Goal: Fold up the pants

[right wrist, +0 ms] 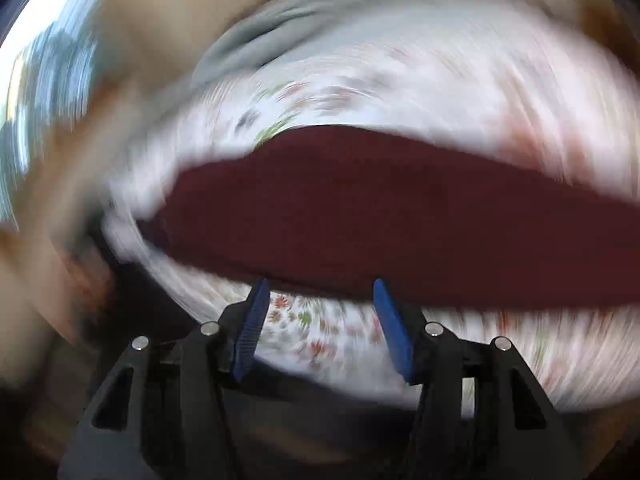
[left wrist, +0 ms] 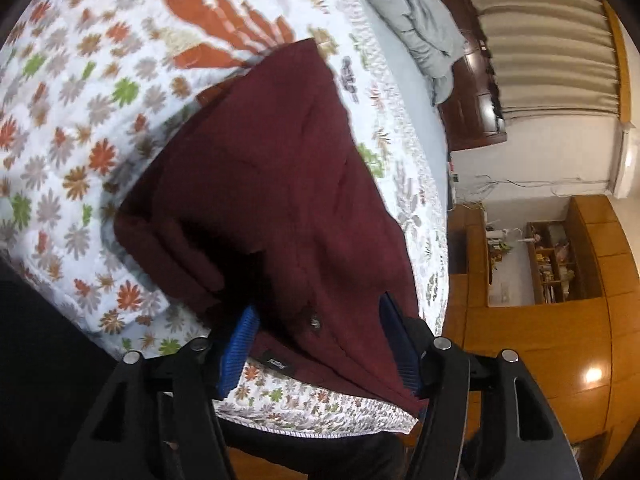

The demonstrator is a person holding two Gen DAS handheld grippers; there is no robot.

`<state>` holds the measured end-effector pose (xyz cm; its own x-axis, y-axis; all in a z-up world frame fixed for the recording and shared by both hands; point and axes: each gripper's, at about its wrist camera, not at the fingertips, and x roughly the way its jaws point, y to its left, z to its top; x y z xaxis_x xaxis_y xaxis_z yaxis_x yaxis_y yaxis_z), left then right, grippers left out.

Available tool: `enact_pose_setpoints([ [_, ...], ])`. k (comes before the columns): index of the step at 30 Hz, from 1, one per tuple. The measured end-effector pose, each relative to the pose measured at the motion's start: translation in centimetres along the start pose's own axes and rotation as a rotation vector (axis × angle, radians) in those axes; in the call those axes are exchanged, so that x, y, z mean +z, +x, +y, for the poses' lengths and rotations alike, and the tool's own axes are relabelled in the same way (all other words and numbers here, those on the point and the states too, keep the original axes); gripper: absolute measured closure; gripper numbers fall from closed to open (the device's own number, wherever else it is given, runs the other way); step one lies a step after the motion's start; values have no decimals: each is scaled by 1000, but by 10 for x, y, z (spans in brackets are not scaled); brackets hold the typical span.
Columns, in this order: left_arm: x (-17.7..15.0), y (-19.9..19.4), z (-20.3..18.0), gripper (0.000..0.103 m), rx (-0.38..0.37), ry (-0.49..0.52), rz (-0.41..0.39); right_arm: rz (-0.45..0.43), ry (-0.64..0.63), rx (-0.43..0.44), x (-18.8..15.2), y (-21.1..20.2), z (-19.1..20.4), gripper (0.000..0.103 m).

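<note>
With both grippers' fingers spread, the maroon pants (left wrist: 260, 184) lie mid-frame on the floral quilt (left wrist: 72, 128), so the left gripper (left wrist: 320, 344) should pinch the waistband squarely while the right gripper (right wrist: 320, 328) reaches the blurred edge.

I see maroon pants (left wrist: 272, 184) ahead of my left gripper's (left wrist: 320, 332) blue pads (left wrist: 240, 348), on a white quilt (left wrist: 80, 80) flowered orange, green and grey.

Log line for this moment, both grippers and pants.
left gripper: open, straddling pants waistband | right gripper: open, at pants edge | quilt: underneath
</note>
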<state>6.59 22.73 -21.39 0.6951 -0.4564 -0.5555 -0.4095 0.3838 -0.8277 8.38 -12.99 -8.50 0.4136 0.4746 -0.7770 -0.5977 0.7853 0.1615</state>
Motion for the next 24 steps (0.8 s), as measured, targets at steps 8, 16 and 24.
enact_pose_setpoints([
  [8,9,-12,-7,83,107,120,-84,-124,-848,-310,-12,79,141,61],
  [16,5,-15,13,92,67,86,-88,-83,-968,-343,-24,119,147,61],
  [24,-4,-28,12,93,20,79,-105,-38,-928,-318,-13,124,143,97],
])
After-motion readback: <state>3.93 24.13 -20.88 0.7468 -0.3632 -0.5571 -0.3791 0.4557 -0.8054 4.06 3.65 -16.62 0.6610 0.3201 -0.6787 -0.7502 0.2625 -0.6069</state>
